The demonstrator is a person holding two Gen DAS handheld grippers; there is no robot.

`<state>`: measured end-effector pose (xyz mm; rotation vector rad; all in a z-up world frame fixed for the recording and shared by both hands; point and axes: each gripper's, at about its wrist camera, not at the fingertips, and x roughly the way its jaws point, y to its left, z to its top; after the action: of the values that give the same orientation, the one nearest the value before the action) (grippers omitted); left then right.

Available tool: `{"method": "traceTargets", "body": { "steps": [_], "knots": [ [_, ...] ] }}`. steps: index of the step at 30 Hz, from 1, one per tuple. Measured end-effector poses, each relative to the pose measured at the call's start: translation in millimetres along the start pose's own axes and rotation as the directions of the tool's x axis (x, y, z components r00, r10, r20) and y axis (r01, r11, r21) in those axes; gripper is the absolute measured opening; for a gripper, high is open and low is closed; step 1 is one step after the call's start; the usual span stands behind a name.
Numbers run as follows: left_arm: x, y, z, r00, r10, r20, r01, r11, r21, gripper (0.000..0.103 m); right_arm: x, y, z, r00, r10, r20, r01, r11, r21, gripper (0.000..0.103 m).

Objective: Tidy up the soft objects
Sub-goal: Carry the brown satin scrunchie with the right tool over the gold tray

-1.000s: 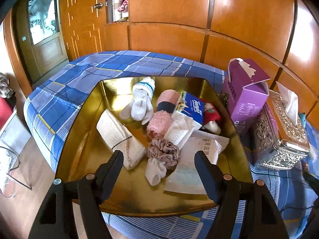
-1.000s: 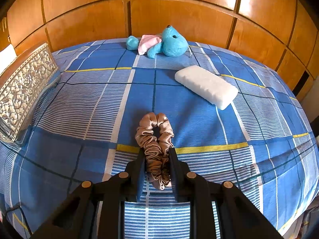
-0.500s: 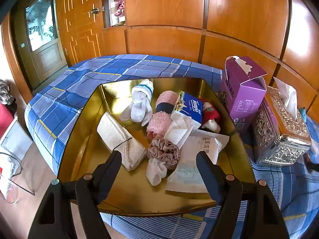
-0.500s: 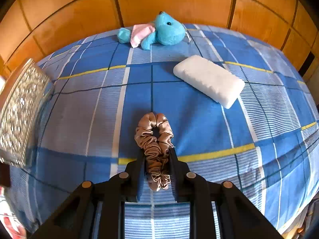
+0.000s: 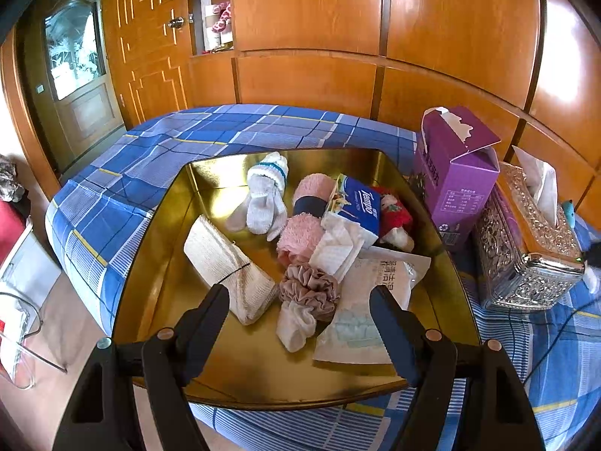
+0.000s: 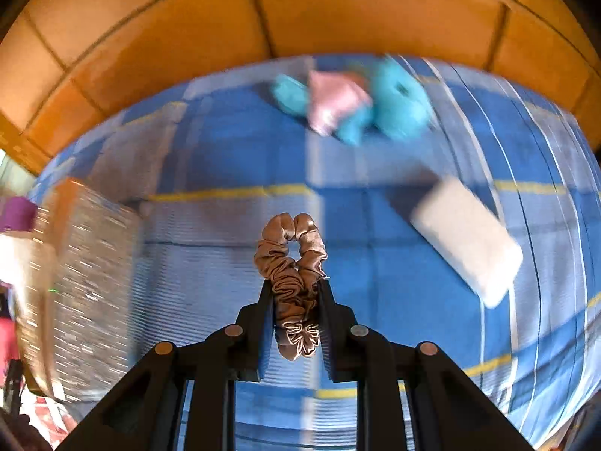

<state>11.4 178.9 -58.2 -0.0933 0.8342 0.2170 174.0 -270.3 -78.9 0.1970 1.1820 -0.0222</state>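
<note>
My right gripper (image 6: 294,285) is shut on a tan satin scrunchie (image 6: 291,259) and holds it above the blue plaid bed. A blue plush toy (image 6: 360,107) and a white pad (image 6: 465,240) lie on the bed beyond, blurred by motion. My left gripper (image 5: 298,298) is open and empty over the near part of a gold tray (image 5: 157,263). The tray holds white socks (image 5: 265,197), a pink towel roll (image 5: 304,218), a mauve scrunchie (image 5: 310,289), a folded cream cloth (image 5: 225,267), a tissue pack (image 5: 355,203) and a plastic packet (image 5: 372,300).
A purple carton (image 5: 456,180) and a silver ornate tissue box (image 5: 526,248) stand right of the tray; the tissue box also shows at left in the right wrist view (image 6: 86,282). Wooden wall panels run behind the bed. The floor lies off the bed's left edge.
My right gripper has lifted the tan scrunchie off the bed and swings left, blurring the view. My left gripper has barely moved and stays open over the tray.
</note>
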Motion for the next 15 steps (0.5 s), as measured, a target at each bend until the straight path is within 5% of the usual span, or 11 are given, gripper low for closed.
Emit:
{"method": "traceTargets", "body": {
  "steps": [15],
  "knots": [
    [-11,19,6,1.0,0.009,0.022,-0.008,1.0,-0.019,0.078,-54,162,95,0.983,0.17,0.064,-0.153,0.966,-0.208,0.02]
  ]
}}
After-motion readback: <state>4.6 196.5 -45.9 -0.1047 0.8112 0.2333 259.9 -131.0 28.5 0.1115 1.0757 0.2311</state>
